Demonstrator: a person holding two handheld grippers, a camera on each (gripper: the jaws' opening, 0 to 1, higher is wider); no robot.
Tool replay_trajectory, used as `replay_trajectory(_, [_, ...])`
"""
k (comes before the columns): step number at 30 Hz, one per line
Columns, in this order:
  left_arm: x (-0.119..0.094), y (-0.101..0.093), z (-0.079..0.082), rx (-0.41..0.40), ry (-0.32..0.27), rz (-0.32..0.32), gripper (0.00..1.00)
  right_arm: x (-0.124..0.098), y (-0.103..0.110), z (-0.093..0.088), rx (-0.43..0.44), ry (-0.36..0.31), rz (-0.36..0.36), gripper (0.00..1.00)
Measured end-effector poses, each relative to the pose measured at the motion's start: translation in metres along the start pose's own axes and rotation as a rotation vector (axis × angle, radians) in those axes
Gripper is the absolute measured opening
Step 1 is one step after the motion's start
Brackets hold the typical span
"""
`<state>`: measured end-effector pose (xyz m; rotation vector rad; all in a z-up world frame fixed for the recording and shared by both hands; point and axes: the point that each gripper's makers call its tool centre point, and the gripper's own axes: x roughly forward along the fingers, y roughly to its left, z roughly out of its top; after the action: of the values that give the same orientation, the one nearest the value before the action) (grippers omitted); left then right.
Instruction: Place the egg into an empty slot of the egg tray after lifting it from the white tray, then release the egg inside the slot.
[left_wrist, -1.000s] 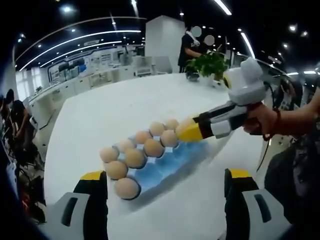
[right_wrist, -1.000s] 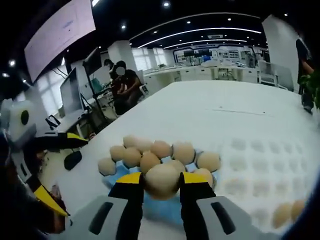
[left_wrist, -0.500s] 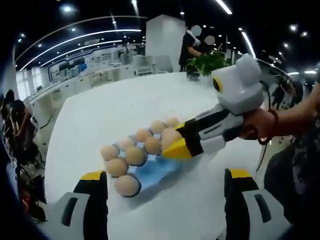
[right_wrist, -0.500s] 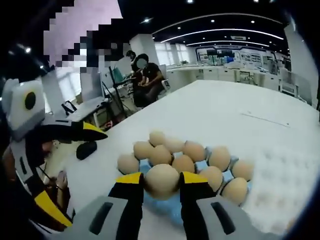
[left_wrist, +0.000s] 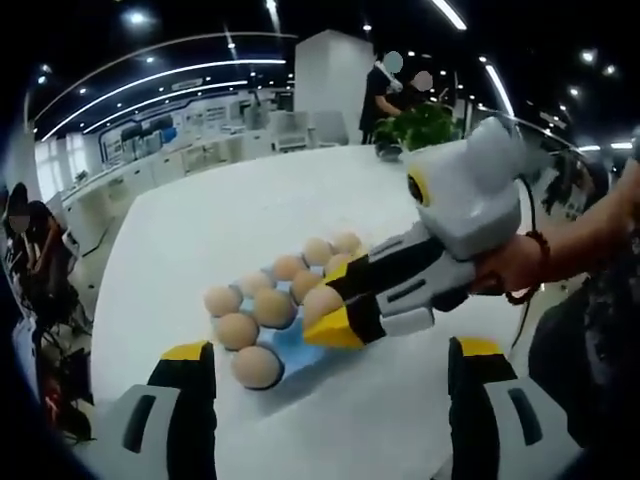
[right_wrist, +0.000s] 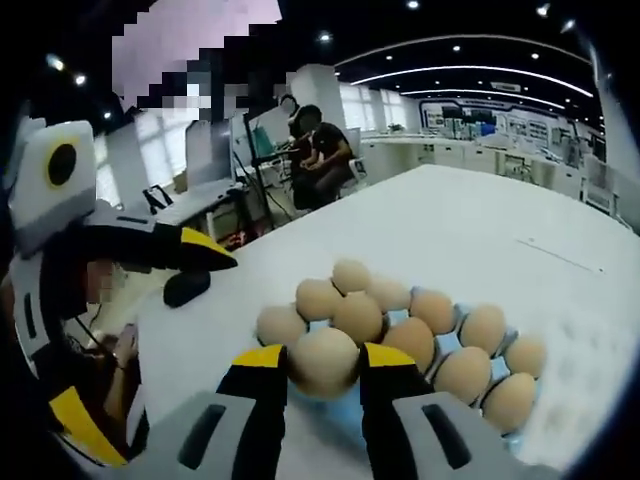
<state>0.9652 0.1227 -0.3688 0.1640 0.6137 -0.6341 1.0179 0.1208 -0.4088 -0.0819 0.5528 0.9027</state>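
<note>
Left gripper view rides low over the white bench (left_wrist: 200, 230), facing across it toward the egg tray (left_wrist: 300, 345), near, with the right gripper (left_wrist: 325, 318) entering from the right; right gripper view looks along its own jaws, close above that tray (right_wrist: 345, 405); both share tray, bench, office background.

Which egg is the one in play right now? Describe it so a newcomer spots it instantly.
Start at the big white table, then find the blue egg tray packed with tan eggs near its edge. The egg in play hangs above the tray's near end, pinched between the yellow-tipped fingers of the right claw. Its neighbours all sit in slots with nothing gripping them.
</note>
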Motion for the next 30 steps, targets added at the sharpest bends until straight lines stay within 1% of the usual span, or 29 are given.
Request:
replay_trajectory(8, [-0.003, 0.001, -0.004, 0.004, 0.007, 0.009, 0.99, 0.013, 0.006, -0.007, -0.027, 0.021, 0.022, 0.29])
replay_trajectory(10, [-0.004, 0.002, -0.005, -0.003, 0.0, 0.01, 0.99, 0.016, 0.008, -0.008, -0.057, 0.025, 0.026, 0.29])
replay_trajectory(12, [-0.005, 0.002, -0.005, -0.013, -0.008, 0.01, 0.99, 0.018, 0.008, -0.009, -0.065, 0.027, 0.026, 0.29])
replay_trajectory(15, [-0.005, 0.004, -0.006, -0.016, -0.006, 0.015, 0.99, 0.019, 0.006, -0.009, -0.063, 0.026, 0.025, 0.29])
replay_trajectory(17, [-0.005, 0.004, -0.007, -0.017, -0.005, 0.015, 0.99, 0.021, 0.009, -0.011, -0.059, 0.038, 0.042, 0.29])
replay_trajectory(23, [-0.003, 0.005, -0.008, -0.015, -0.003, 0.008, 0.99, 0.022, 0.011, -0.012, -0.062, 0.046, 0.038, 0.29])
replay_trajectory(26, [-0.003, 0.006, -0.007, -0.01, -0.003, 0.009, 0.99, 0.021, 0.011, -0.013, -0.095, 0.052, 0.031, 0.28])
replay_trajectory(28, [-0.003, 0.006, -0.007, -0.011, -0.004, 0.009, 0.99, 0.02, 0.009, -0.014, -0.175, 0.063, 0.014, 0.27])
replay_trajectory(29, [-0.003, 0.006, -0.006, -0.013, -0.009, 0.01, 0.99, 0.02, 0.011, -0.016, -0.189, 0.07, 0.01, 0.27])
replay_trajectory(30, [-0.003, 0.006, -0.005, -0.014, -0.011, 0.01, 0.99, 0.02, 0.012, -0.016, -0.17, 0.066, 0.013, 0.28])
